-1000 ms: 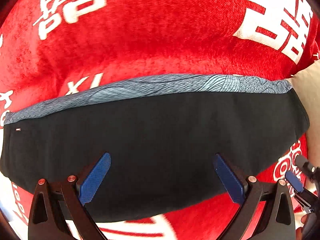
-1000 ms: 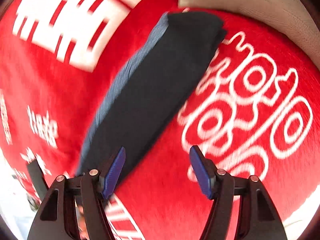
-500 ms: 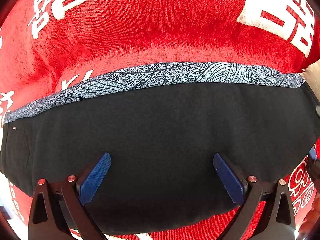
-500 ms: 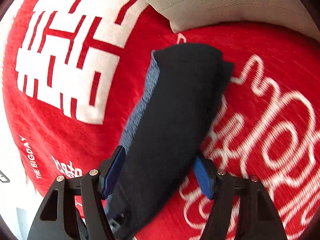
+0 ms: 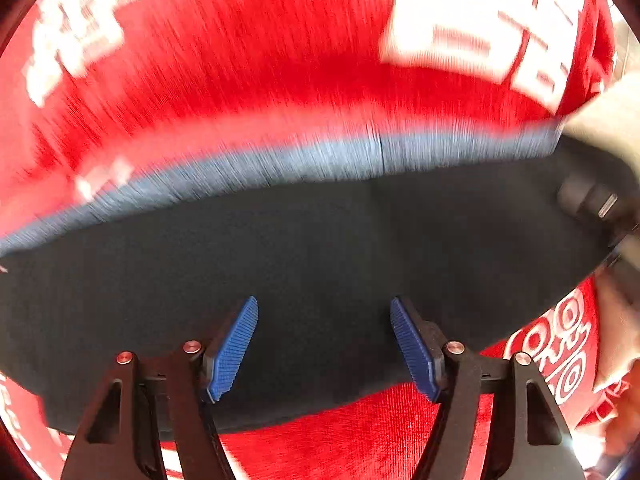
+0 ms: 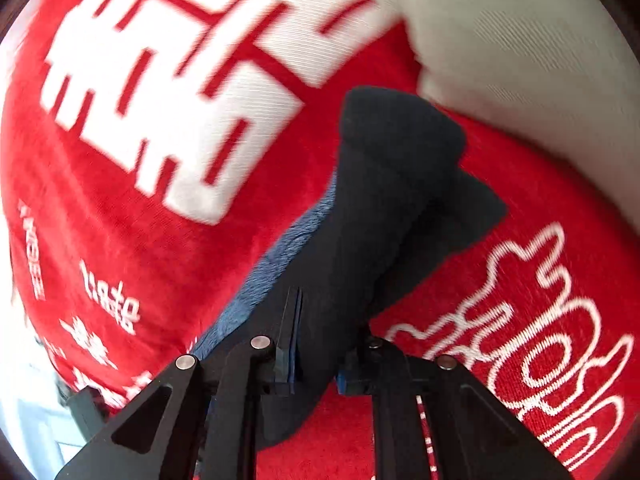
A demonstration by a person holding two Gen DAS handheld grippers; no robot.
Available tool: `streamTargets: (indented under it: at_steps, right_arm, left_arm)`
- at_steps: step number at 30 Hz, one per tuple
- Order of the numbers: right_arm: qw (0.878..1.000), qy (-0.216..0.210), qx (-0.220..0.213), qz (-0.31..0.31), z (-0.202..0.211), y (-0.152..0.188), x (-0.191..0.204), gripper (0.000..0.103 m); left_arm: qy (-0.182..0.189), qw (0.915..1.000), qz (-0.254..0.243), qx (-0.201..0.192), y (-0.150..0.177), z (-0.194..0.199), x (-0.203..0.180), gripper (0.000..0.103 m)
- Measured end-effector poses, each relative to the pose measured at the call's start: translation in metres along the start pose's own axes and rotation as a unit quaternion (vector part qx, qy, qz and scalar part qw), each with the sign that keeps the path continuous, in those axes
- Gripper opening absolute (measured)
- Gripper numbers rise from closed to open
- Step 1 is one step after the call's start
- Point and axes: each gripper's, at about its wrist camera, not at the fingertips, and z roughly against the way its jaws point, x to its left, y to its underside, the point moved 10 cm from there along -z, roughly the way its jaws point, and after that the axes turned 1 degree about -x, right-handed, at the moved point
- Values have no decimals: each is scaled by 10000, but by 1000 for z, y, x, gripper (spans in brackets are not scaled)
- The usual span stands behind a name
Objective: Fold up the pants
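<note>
Pants (image 5: pixel 320 248), soft and limp, lie folded on the red blanket (image 5: pixel 248 92) near its pillow-side edge, right gripper (image 6: pixel 316 356) pinching one end, left gripper (image 5: pixel 324 344) spread over the near edge, likely the best hold.

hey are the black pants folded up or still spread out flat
Folded. The pants lie as a narrow doubled band on the red blanket, blue-grey layer along one edge; the right gripper pinches one bunched end.

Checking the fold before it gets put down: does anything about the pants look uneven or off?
The far end of the pants is bunched into lumpy, stepped layers rather than lying flat, where the right tool pinches them. The blue-grey lining sticks out along one edge, so the layers are not aligned.
</note>
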Motion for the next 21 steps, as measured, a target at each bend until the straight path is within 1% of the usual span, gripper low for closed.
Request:
streamTargets:
  at_steps: [1,2,3,5,9,10,12,14,16,17,19,20,21]
  right_arm:
    - [9999,29,-22,129,2,1,7,14]
    - [9996,17,45,279,2,4,17,14]
    - [9991,61,-5,413,3,4,22,14]
    - [9964,164,-24,835,6,7,39,14]
    - [9853,388,-22,1661,11,16,69,14]
    - [9819,440,-13,1844,12,19,78,14]
    - [9717,581,2,2288,15,28,96,14]
    - [9621,668,16,2644,17,36,115,14]
    - [9494,789,38,3041,17,48,135,14]
    - [9393,873,66,3317,15,59,148,14]
    - [9248,963,109,3680,8,73,164,14]
    - [9161,1024,124,3875,3,83,174,14]
    - [9062,1074,153,4087,-4,96,186,14]
  left_arm:
    - [-120,9991,-115,-401,-2,1,-2,72]
    - [-296,9972,-351,-593,0,2,-7,72]
    - [-303,9968,-326,-663,1,3,-8,72]
    - [-73,9979,-59,-639,0,2,-4,72]
    - [26,9974,-204,-692,1,3,-6,72]
    - [101,9977,-204,-634,2,5,-4,72]
    - [297,9989,-48,-368,2,14,3,71]
    - [515,9976,378,-274,-1,32,25,71]
    - [515,9959,654,-346,-4,53,56,71]
    - [431,9953,754,-417,-4,66,79,71]
    - [188,9950,857,-488,-3,83,121,71]
    - [49,9948,897,-488,-1,90,146,71]
    - [-64,9946,925,-466,1,95,163,72]
